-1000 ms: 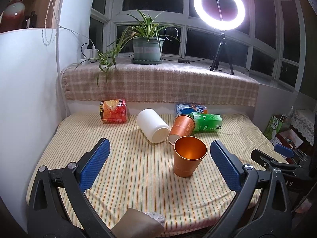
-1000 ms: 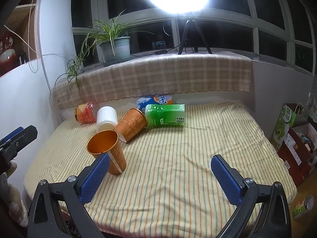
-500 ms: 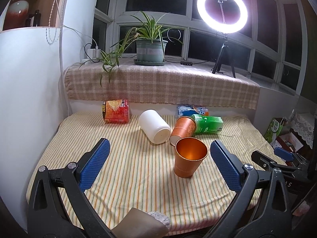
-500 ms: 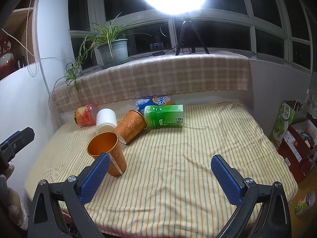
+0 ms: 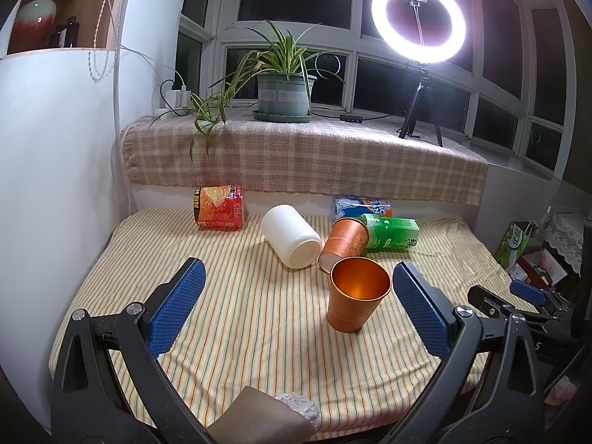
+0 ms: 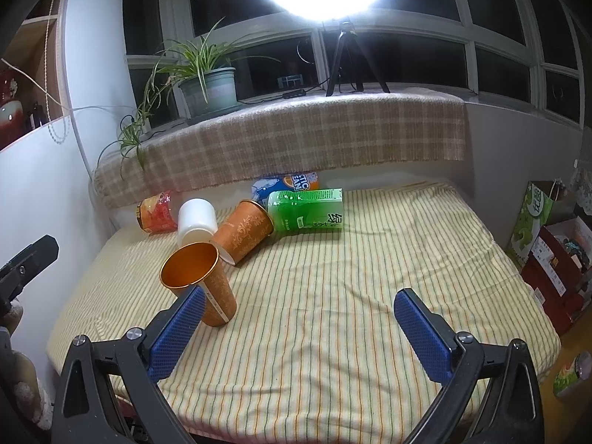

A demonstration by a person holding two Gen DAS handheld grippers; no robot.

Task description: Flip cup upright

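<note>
An orange metal cup [image 5: 355,301] stands upright on the striped cloth, mouth up; it also shows in the right wrist view [image 6: 201,281]. A second orange cup [image 5: 344,242] lies on its side behind it, also in the right wrist view [image 6: 242,235]. A white cup [image 5: 292,240] lies on its side to the left, also in the right wrist view [image 6: 197,220]. My left gripper [image 5: 296,309] is open and empty, held back from the cups. My right gripper [image 6: 299,333] is open and empty, its left finger just in front of the upright cup.
A green carton [image 5: 390,231], a blue-orange can [image 5: 360,207] and a red snack pack [image 5: 218,207] lie at the back. A checked-cloth ledge [image 5: 303,159] holds a potted plant [image 5: 285,92] and a ring light [image 5: 418,26]. Boxes and bags [image 6: 555,229] stand right of the bed.
Both grippers have drawn back and up slightly, so the scene has shifted a little in both views. The cups have not moved.
</note>
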